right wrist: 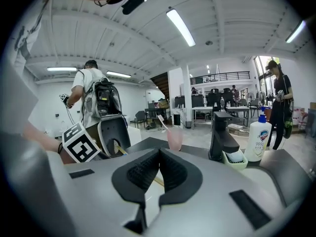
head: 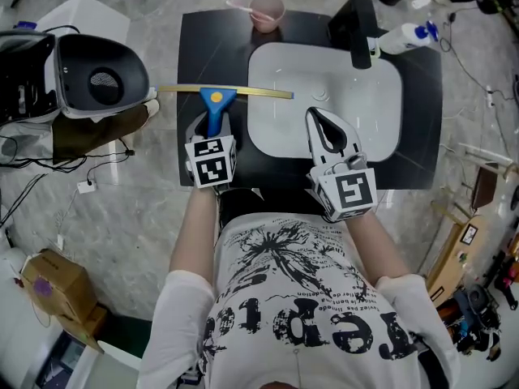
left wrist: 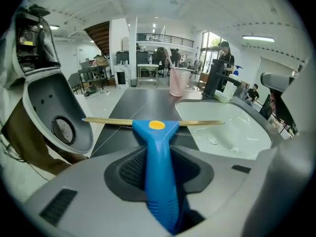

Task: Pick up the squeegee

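The squeegee (head: 216, 102) lies on the black countertop (head: 195, 47), left of the sink. It has a blue handle (left wrist: 158, 147) with a yellow dot and a long yellow blade (left wrist: 103, 121) lying crosswise. My left gripper (head: 212, 121) is shut on the handle, and its dark pads (left wrist: 129, 169) press on both sides of it. My right gripper (head: 315, 113) hovers over the white sink basin (head: 381, 79), its tips together, shut on nothing (right wrist: 159, 154).
A black faucet (head: 357, 27), a pump bottle (head: 401, 37) and a pink cup (head: 267, 10) with a toothbrush stand at the back of the counter. A white and black hooded device (head: 97, 75) sits left of the counter, close to the blade's end. People stand in the room behind.
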`<state>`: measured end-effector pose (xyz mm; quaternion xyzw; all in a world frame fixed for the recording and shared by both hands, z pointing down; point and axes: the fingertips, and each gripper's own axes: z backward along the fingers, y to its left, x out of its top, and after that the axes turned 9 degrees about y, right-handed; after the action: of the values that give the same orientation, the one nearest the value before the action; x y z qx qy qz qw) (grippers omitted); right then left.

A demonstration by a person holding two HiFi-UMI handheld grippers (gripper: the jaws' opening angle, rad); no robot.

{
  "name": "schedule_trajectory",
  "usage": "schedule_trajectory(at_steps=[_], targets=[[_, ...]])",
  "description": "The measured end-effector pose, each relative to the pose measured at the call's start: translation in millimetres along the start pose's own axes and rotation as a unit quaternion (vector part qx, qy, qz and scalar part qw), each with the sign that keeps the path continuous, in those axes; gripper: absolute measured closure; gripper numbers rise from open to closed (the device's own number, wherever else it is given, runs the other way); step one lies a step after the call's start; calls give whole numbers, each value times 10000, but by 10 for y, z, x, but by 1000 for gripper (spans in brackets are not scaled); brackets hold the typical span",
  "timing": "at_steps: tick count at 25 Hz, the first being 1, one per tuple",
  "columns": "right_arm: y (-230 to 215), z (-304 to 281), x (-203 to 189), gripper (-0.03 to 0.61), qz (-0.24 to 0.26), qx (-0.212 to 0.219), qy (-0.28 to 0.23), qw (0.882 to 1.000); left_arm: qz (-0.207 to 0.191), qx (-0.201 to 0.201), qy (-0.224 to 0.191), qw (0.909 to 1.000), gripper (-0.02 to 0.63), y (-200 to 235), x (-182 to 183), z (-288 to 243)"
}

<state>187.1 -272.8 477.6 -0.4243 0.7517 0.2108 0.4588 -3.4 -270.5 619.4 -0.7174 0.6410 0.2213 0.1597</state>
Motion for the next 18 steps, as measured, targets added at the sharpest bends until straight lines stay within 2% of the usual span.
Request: schedule_trajectory(at_steps=[8, 13, 18], targets=[[14, 128, 87, 565, 46, -138, -59, 9999, 103, -124, -78, 9998, 474, -21, 38, 112], [92, 263, 202, 565, 56, -295, -168, 9994, 56, -185, -385, 9991, 474, 0, 126, 417], [242, 437, 439, 565, 116, -463, -373, 9982, -78, -293, -876, 9957, 474, 70, 383, 847]])
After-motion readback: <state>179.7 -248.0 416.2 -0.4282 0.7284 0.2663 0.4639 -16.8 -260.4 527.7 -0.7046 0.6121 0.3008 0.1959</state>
